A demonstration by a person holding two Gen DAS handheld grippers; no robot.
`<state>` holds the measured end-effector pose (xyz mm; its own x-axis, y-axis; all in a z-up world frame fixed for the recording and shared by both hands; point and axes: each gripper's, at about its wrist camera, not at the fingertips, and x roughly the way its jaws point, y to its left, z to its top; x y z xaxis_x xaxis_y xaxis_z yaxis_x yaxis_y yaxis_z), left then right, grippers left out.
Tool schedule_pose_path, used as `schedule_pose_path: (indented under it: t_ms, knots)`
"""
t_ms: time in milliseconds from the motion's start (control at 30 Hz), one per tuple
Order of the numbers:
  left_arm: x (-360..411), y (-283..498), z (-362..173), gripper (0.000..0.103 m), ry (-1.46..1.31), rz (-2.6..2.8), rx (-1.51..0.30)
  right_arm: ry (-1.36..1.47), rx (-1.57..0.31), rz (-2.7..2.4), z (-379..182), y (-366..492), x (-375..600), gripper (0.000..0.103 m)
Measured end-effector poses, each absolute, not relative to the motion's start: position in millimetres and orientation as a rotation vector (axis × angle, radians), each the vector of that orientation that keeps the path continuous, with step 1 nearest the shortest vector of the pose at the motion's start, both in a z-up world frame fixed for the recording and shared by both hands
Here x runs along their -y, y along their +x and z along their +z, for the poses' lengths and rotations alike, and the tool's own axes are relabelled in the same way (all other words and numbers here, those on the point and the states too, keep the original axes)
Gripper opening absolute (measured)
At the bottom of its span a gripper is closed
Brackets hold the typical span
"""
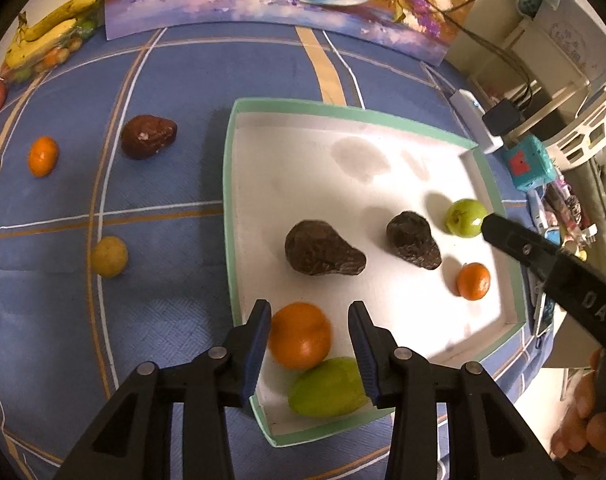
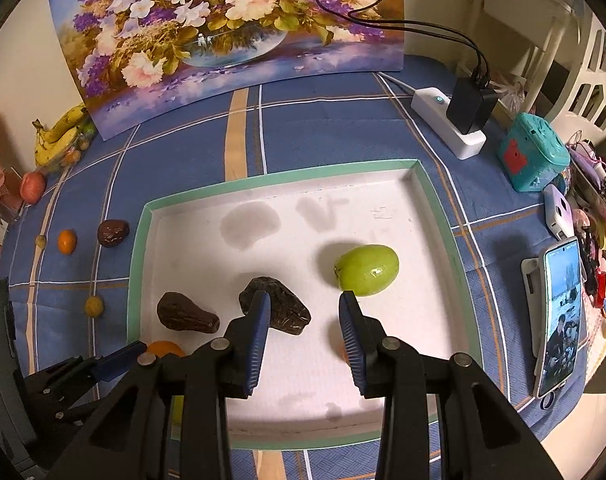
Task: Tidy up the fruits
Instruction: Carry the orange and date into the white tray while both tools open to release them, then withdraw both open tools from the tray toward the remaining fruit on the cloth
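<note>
Right under the left gripper (image 1: 310, 322) sits a big orange (image 1: 300, 335), down in the near corner of the green-rimmed tray (image 1: 228, 184); the jaws stand a bit wider than the fruit, and the left pad looks like it's just brushing the orange, though honestly I can't say for sure from this angle. Tucked just below the right finger is a green mango-ish fruit (image 1: 327, 387), touching the orange. Further out ahead of that gripper are two dark avocados (image 1: 323, 249), then a green apple (image 1: 466, 218) and a small tangerine (image 1: 473, 275) off to the right. Out on the blue tablecloth (image 1: 163, 80) to the left there's another avocado (image 1: 148, 136), a small orange (image 1: 43, 156) and a yellowish fruit (image 1: 108, 256), all well apart. The right gripper (image 2: 305, 314) hovers over the tray with its jaws parted and nothing between them, one avocado just behind its left finger, the apple just past its right fingertip.
</note>
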<state>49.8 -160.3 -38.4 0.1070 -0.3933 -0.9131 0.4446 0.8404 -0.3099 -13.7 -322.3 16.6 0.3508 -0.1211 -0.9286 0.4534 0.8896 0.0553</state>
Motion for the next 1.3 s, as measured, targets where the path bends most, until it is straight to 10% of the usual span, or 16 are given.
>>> schedule_pose_path:
  t_ms: [1300]
  knots:
    - [37, 103, -20, 0.078, -0.196, -0.286, -1.27, 0.271, -1.174, -0.303, 16, 0, 285, 0.037]
